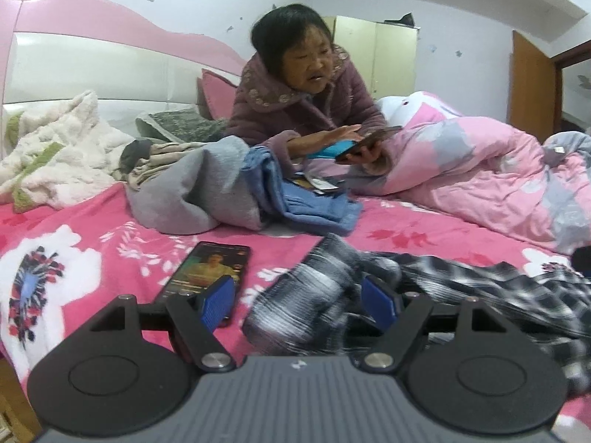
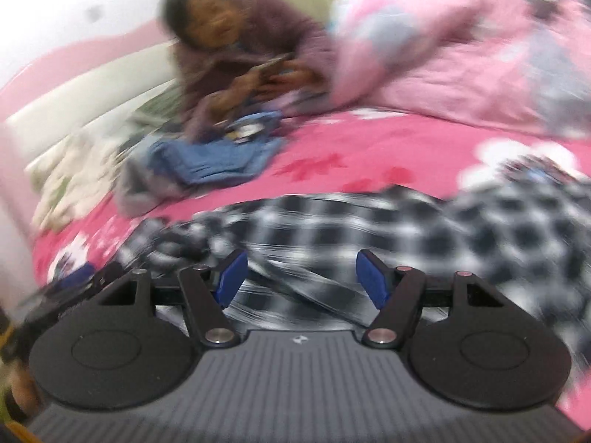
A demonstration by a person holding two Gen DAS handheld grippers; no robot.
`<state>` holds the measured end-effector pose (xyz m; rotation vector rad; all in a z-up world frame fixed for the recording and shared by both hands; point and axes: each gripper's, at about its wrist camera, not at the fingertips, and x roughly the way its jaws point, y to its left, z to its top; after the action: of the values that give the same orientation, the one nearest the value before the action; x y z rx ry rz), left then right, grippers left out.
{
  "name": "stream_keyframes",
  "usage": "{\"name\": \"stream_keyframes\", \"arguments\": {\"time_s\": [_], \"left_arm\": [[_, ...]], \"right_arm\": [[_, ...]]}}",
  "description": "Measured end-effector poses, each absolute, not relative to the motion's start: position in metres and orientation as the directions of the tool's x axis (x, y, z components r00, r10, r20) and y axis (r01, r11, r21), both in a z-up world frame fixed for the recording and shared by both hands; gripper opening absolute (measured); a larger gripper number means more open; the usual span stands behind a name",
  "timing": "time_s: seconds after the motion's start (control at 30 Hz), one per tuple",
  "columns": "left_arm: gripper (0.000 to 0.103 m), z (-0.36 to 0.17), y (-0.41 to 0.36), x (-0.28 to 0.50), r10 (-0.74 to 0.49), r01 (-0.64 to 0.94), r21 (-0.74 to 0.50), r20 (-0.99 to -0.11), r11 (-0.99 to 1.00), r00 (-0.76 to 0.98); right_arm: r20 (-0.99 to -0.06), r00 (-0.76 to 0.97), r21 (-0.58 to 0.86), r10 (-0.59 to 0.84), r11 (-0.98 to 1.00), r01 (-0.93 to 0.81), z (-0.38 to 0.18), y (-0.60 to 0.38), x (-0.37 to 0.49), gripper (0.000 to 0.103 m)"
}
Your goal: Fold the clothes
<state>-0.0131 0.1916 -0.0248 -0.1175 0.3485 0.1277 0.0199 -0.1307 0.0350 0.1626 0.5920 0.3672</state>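
Blue-padded left gripper [image 1: 299, 301], jaws spread and holding nothing, straddles a bunched end of the black-and-white checked flannel garment [image 1: 461, 288], which trails rightward from it across the pink floral bedsheet [image 1: 92, 236]. Right gripper [image 2: 303, 277] — likewise spread and empty — hovers just over the garment's broad middle, blurred. Long axis: left–right, spanning both grippers. A dark phone [image 1: 210, 269] lies just left.
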Motion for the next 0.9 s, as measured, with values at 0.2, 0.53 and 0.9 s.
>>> {"name": "stream_keyframes", "arguments": {"time_s": [0.2,0.53,0.9], "left_arm": [[0.073,-0.027,0.204,0.010,0.077,-0.149,-0.135,-0.435,0.980,0.897],[0.044,-0.037,0.203,0.020,0.083,-0.157,-0.140,-0.429,0.978,0.900],[0.030,-0.031,0.209,0.016,0.034,-0.134,-0.232,-0.391,0.964,0.920]], "right_arm": [[-0.510,0.618,0.198,0.599,0.780,-0.593,0.028,-0.068,0.079,0.064],[-0.618,0.470,0.168,0.631,0.689,-0.705,-0.003,-0.017,0.155,0.011],[-0.580,0.582,0.019,0.571,0.723,-0.690,0.016,-0.010,0.142,0.004]]}}
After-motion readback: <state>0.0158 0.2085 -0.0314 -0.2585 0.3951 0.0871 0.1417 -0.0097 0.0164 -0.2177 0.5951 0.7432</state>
